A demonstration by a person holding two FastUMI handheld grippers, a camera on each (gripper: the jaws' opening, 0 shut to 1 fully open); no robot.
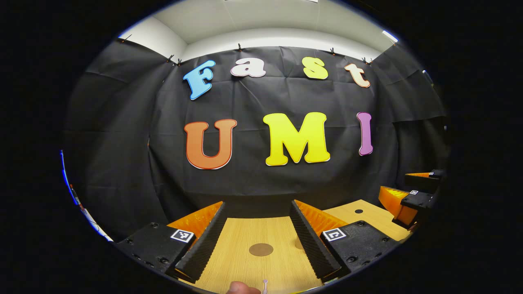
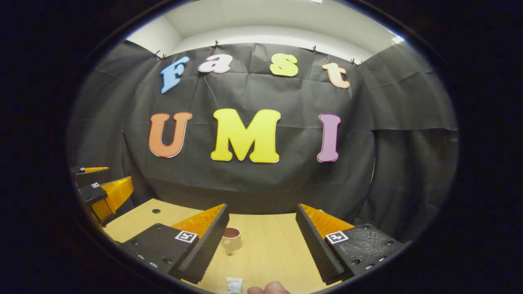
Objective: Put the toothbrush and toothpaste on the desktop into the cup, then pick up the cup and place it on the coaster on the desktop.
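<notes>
Nothing was done yet, as far as I could judge. The left gripper (image 1: pixel 257 241) hung wide open and empty, with the coaster (image 1: pixel 261 249) on the bench (image 1: pixel 245 232) between its fingers and the toothbrush (image 1: pixel 265 286) tip nearer. The right gripper (image 2: pixel 261 241) was equally open and empty, the cup (image 2: pixel 231 238) just ahead by its left finger, empty, the toothpaste (image 2: pixel 234 285) nearer. Both items, then the cup's move, remained.

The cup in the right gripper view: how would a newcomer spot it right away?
Start at the wooden desk below the black cloth wall. Between the right claw fingers, close beside its left finger, stands the cup. It is a small cream mug with a dark inside, upright, unlike the flat white toothpaste nearer the camera.
</notes>
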